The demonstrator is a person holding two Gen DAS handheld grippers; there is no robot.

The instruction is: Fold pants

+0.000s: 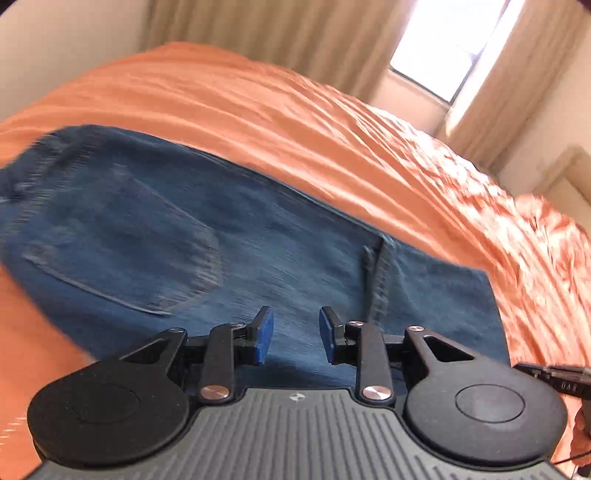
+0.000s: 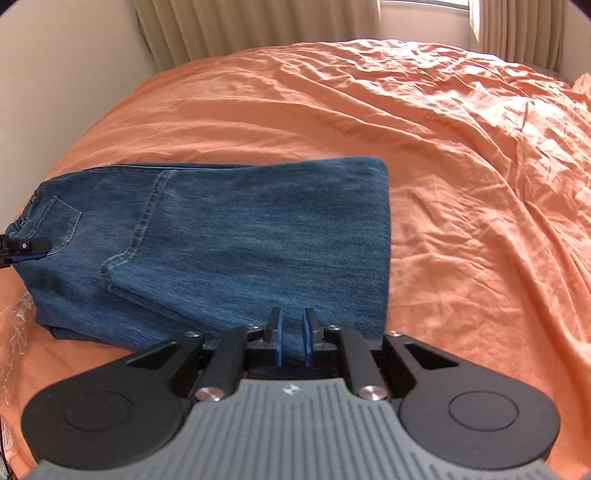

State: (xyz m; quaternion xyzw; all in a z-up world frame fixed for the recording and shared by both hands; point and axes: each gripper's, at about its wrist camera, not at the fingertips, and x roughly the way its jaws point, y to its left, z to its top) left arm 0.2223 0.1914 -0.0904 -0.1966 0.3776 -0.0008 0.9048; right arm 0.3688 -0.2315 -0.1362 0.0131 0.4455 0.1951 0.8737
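Blue denim pants (image 2: 229,240) lie folded in a thick rectangle on the orange bedsheet (image 2: 461,184), waist and back pocket to the left. In the left wrist view the pants (image 1: 207,236) are blurred by motion, back pocket in sight. My left gripper (image 1: 296,338) hovers above the pants' near edge, jaws open with nothing between them; its tip also shows in the right wrist view (image 2: 26,247) by the waistband. My right gripper (image 2: 292,341) sits at the pants' near edge with its jaws slightly apart; denim shows in the gap, but a grip on it cannot be told.
Beige curtains (image 2: 258,26) and a wall line the far side of the bed. A bright window (image 1: 454,48) is at the upper right. The wrinkled sheet stretches away to the right of the pants. An embroidered pattern (image 2: 18,321) marks the sheet at the left.
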